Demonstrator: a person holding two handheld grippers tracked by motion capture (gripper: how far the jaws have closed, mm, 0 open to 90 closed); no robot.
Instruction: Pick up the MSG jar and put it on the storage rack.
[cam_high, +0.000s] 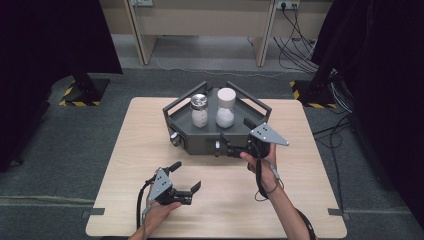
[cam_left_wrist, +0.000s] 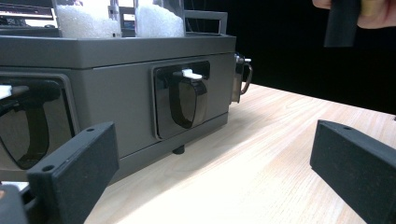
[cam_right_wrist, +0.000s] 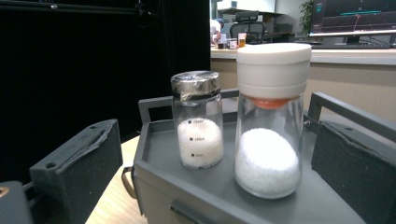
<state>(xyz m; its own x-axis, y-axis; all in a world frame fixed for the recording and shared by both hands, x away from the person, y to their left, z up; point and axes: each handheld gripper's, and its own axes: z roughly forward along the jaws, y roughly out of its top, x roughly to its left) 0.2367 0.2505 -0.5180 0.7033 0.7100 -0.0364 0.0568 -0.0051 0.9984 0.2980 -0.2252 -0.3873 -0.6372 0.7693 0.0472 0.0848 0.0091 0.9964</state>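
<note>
The grey tray (cam_high: 176, 116) sits toward the far side of the wooden table (cam_high: 125, 165), and everything else is best placed against it. Two jars stand upright on its top deck: a steel-capped jar (cam_high: 199, 110) on the left half and a white-capped jar (cam_high: 225, 108) just beside it to the right, apart from each other, both partly filled with white granules. The right gripper (cam_high: 231, 142) hovers at the tray's near front edge, its jaws spread wide and holding nothing; in the right gripper view the white-capped jar (cam_right_wrist: 270, 126) stands almost straight ahead between the jaws, slightly right of centre, with the steel-capped jar (cam_right_wrist: 196, 119) farther back and to the left. The left gripper (cam_high: 186, 176) is well short of the tray, out over bare table, likewise open and empty; its view looks low along the tray's front wall (cam_left_wrist: 116, 93), where a latch-like handle (cam_left_wrist: 187, 95) shows. The right gripper is plainly the nearer one to the jars. Each jar's long axis is vertical, so the likely approach is level and forward, away from the person, with the jaws closing across the white-capped jar's glass body below the cap
</note>
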